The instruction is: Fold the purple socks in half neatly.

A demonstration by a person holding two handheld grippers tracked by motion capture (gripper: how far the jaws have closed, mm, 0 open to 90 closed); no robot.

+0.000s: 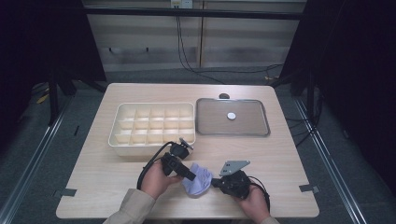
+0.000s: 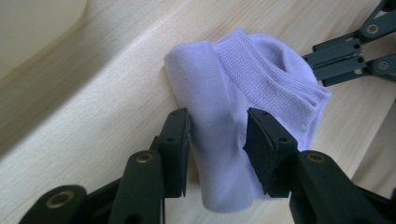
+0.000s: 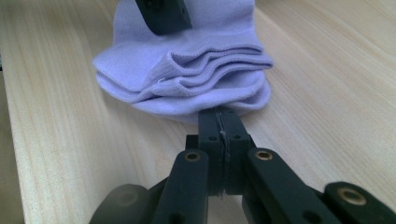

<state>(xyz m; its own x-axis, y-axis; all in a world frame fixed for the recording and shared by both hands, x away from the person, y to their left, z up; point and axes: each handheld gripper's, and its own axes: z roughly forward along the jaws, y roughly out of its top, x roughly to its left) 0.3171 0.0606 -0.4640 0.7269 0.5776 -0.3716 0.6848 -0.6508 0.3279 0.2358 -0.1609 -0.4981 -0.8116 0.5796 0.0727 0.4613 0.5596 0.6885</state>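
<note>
Lavender sock [image 1: 197, 182], folded into a thick bundle, lying on the wooden surface [image 1: 280, 158] near its front edge, between the two hands. Left hand-held gripper [image 2: 218, 140] set astride the rolled end of the sock, one black pad [image 2: 176, 140] on each side, touching the cloth; jaws partly apart with the bundle filling the gap. Right hand-held gripper [image 3: 219, 122] reaching in from the opposite side, jaws pressed together at the lower edge of the stacked folds; whether any cloth is pinched between the tips cannot be told. Cream compartment box [image 1: 152, 125] just behind the left hand, well clear of the sock. Metal tray [image 1: 232, 117] beside the box to the right, holding a small white disc [image 1: 231, 115].
</note>
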